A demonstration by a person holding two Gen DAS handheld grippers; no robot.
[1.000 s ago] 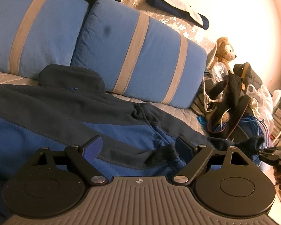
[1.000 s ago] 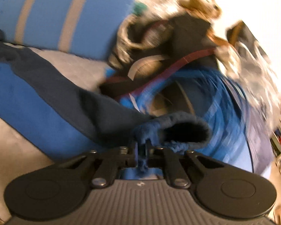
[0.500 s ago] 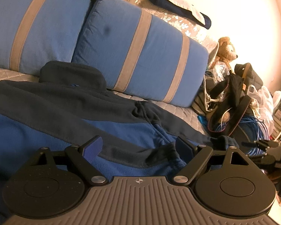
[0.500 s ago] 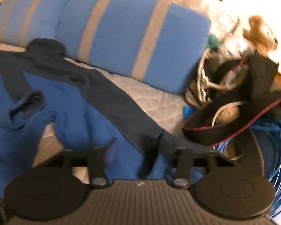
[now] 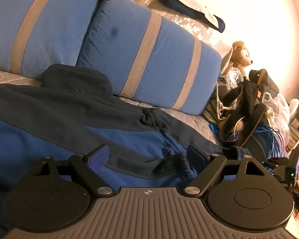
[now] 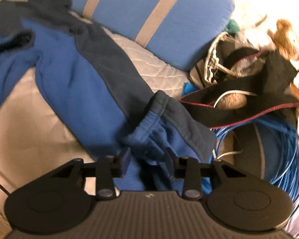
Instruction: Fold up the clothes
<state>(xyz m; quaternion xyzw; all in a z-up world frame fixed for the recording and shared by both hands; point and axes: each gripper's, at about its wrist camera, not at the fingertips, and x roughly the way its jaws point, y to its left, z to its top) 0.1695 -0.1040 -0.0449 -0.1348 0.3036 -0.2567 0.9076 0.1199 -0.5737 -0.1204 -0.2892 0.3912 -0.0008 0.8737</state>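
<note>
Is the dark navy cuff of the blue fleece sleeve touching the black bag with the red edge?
Cannot tell. In the right wrist view the dark navy cuff meets the black bag's red edge in the image, but blur hides any gap.

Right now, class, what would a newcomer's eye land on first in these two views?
A blue and navy fleece jacket sprawls across the quilted bed, one sleeve stretching toward the right gripper, whose jaws stand open around its cuff. Behind lie blue striped pillows, and a teddy bear tops the clutter at the right.
</note>
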